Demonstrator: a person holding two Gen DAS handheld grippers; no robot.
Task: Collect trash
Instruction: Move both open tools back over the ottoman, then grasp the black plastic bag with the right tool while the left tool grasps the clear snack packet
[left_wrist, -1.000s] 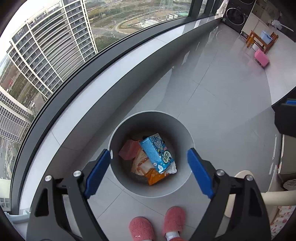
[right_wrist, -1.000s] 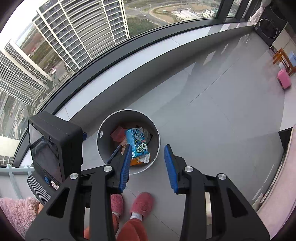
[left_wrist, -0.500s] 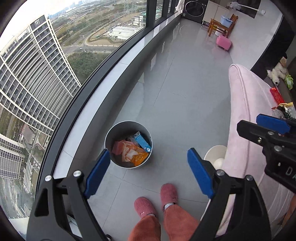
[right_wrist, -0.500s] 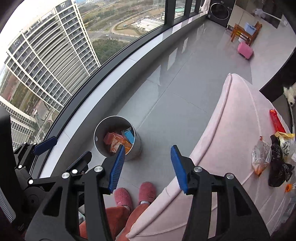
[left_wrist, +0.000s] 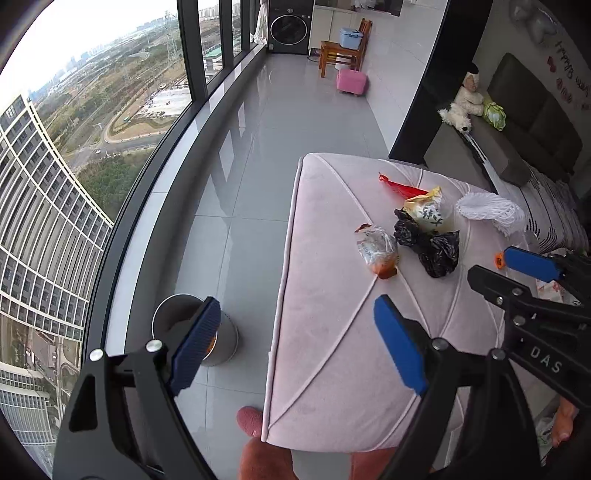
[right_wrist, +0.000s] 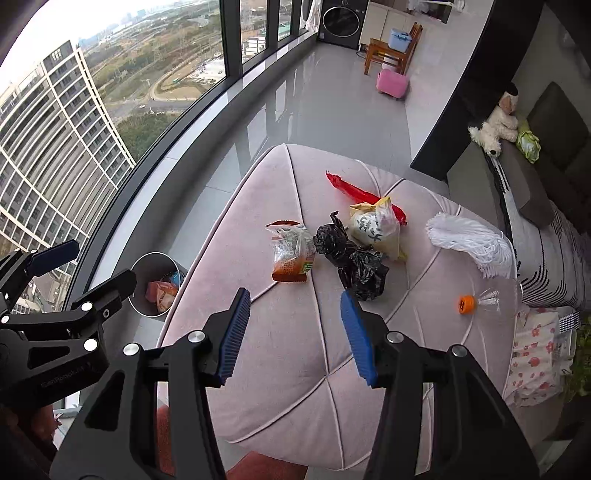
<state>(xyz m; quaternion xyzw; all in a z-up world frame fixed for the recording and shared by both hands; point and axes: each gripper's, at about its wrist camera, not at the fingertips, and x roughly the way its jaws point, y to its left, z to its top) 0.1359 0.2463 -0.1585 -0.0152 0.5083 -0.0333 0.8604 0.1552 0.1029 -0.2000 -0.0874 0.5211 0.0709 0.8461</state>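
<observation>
My R gripper (right_wrist: 291, 332) is empty, jaws apart, having just been opening. Black bag (right_wrist: 354, 258) lies on the ottoman (right_wrist: 295, 406), just ahead of my R fingertip, long axis ahead-left. L gripper (left_wrist: 295, 343) is wide apart, empty, farther off. Bin (right_wrist: 147, 266) is far left.

Two wrist views from above, angled down, sharing the pink ottoman (left_wrist: 332, 314) (right_wrist: 295, 350).

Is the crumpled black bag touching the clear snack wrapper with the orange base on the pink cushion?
Touching. In the right wrist view the black bag presses against the right edge of the snack wrapper, no cushion showing between them.
</observation>
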